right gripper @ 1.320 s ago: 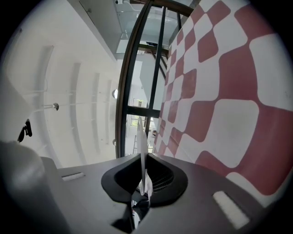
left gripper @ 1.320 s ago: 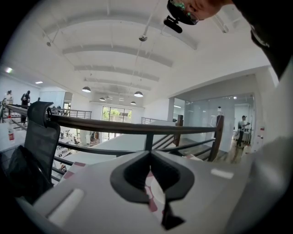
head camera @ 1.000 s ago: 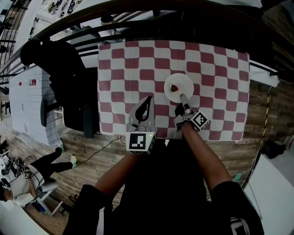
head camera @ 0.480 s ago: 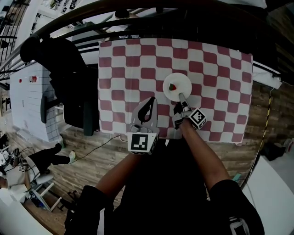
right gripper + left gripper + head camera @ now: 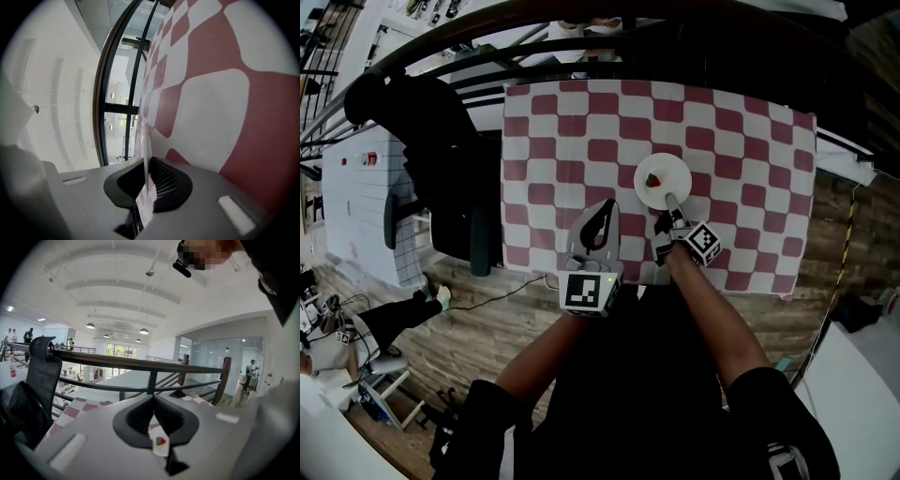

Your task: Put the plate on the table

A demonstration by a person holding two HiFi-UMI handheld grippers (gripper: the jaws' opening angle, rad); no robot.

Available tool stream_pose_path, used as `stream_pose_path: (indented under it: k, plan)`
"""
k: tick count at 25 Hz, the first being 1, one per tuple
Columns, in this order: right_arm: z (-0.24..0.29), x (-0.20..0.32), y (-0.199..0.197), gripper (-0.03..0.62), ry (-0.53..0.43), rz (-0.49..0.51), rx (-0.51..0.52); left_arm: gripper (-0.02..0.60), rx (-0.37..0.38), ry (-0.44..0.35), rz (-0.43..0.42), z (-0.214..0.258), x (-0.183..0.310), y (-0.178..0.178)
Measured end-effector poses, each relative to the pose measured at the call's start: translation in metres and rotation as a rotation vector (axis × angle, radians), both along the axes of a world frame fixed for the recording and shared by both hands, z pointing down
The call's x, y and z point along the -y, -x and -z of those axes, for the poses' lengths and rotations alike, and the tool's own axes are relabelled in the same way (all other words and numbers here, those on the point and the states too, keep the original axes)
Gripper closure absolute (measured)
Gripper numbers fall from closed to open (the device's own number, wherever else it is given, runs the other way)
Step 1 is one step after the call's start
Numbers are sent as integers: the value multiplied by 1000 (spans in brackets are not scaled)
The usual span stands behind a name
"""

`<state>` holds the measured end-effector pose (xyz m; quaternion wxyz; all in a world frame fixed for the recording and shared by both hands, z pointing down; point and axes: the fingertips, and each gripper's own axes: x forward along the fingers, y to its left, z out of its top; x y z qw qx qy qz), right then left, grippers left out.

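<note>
Head view: right tongs (image 5: 672, 201) are clamped on the near rim of the white plate (image 5: 664, 178), which lies flat at the checked worktop (image 5: 562, 141), a bit right of middle, with a tiny red thing (image 5: 653, 179) on it. Left tongs (image 5: 600, 225) hover just left of it, pinched together, nothing in them

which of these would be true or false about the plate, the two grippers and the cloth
1. The right gripper is clamped on the rim of the plate. True.
2. The left gripper also grips the plate. False: its jaws are together with nothing between them, apart from the plate.
3. The tablecloth is plain blue. False: it has red and white checks.
4. A small red and green spot shows on the plate. True.
</note>
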<state>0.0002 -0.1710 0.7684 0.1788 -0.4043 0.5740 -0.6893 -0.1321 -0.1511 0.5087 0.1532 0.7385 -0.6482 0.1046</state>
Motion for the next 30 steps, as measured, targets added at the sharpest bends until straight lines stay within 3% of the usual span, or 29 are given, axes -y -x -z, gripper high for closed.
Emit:
stream_pose_path:
  k: [7, 19, 24, 30]
  plan:
    - [-6, -2, -6, 574, 34, -18, 5, 572, -17, -26, -10, 0, -4, -11]
    - [-12, -3, -3, 574, 107, 9, 53, 573, -15, 24, 29, -7, -21, -14]
    - [-13, -3, -1, 572, 121, 39, 34, 574, -11, 6, 14, -10, -22, -15]
    - [-10, -4, -1, 503, 116, 107, -57, 573, -12, -5, 34, 0, -18, -12]
